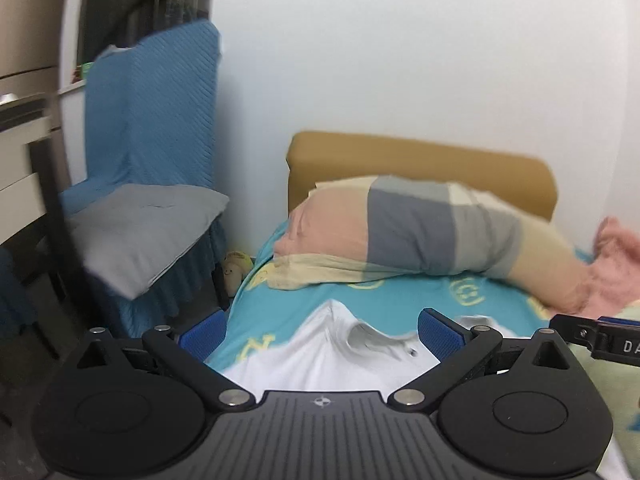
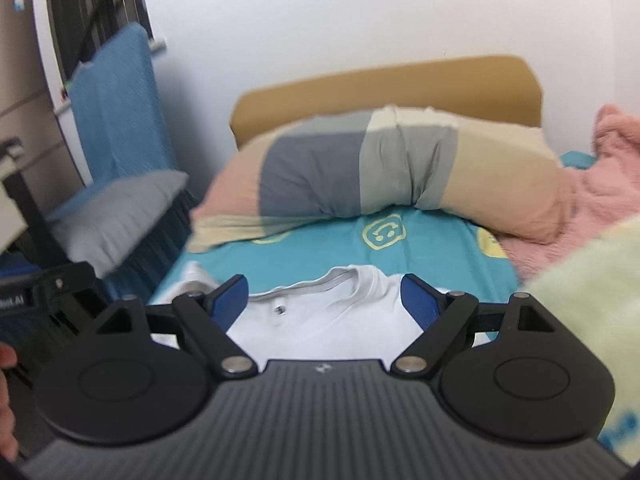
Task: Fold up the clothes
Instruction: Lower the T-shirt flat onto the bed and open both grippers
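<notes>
A white shirt with a grey collar lies flat on the turquoise bed sheet, collar toward the pillow. My left gripper is open, its blue pads wide apart above the shirt's left shoulder part. In the right wrist view the same shirt shows its collar and a small button. My right gripper is open and empty, its pads either side of the collar area. The right gripper's tip also shows in the left wrist view.
A patchwork pillow lies across the bed before a tan headboard. A pink fluffy blanket and a pale yellow cloth lie at the right. A blue-covered chair with a grey cushion stands left of the bed.
</notes>
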### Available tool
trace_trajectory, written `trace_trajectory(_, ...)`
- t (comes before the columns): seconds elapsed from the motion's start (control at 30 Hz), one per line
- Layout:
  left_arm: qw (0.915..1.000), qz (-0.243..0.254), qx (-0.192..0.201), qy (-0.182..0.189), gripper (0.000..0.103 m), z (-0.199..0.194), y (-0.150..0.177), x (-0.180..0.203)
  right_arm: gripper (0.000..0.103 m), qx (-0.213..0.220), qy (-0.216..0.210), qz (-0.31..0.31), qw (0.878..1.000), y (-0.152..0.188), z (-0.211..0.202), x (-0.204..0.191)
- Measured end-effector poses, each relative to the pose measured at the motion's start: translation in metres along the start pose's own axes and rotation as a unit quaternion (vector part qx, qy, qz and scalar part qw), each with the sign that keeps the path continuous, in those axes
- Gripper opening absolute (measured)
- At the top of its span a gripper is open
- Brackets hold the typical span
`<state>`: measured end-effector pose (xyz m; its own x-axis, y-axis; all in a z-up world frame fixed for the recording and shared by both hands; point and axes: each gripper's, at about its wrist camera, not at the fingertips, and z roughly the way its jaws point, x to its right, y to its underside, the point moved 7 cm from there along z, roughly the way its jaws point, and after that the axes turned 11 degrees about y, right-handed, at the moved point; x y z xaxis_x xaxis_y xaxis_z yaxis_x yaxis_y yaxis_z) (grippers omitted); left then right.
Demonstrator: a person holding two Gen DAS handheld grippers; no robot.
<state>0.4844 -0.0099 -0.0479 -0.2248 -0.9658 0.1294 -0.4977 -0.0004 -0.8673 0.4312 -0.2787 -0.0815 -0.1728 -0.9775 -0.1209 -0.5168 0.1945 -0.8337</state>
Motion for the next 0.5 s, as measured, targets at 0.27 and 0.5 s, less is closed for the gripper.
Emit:
trace_trajectory(0.27, 0.9997, -0.01, 0.023, 0.0, 0.103, -0.164, 0.054, 0.038, 0.085, 0.031, -0.004, 0.016, 0.999, 0.031, -0.161, 0.01)
trace_trajectory(0.5, 0.9962, -0.083, -0.007, 0.027, 0.103, -0.261, 0.123, 0.052, 0.085, 0.036, -0.029, 0.047, 0.998, 0.094, -0.265, 0.024)
